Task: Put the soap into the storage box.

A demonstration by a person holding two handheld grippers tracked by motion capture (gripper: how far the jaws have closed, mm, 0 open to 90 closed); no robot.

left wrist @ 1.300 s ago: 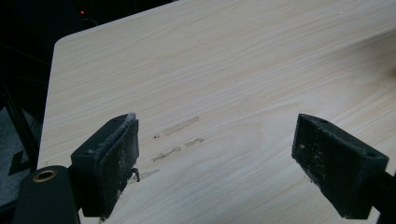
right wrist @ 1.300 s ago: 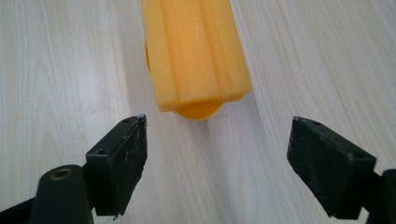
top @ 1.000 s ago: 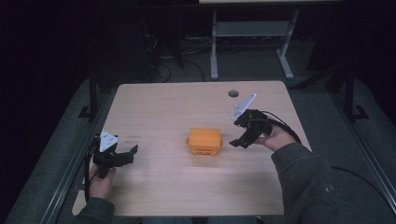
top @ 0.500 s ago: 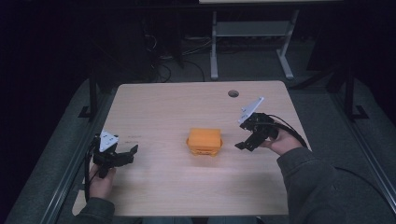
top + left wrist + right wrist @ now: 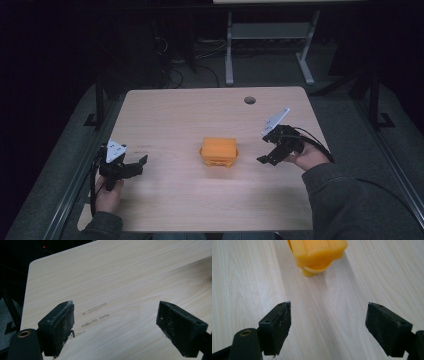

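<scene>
Orange box (image 5: 218, 151) sits ungrasped mid-surface; right gripper (image 5: 270, 150) just beside it, left gripper (image 5: 136, 166) well apart, both fingers spread.

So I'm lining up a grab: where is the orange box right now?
In the high view the orange box sits mid-table, just left of the open right gripper; the right gripper view has it ahead of the jaws.

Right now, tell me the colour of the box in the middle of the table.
Orange; the box shows best in the high view.
</scene>
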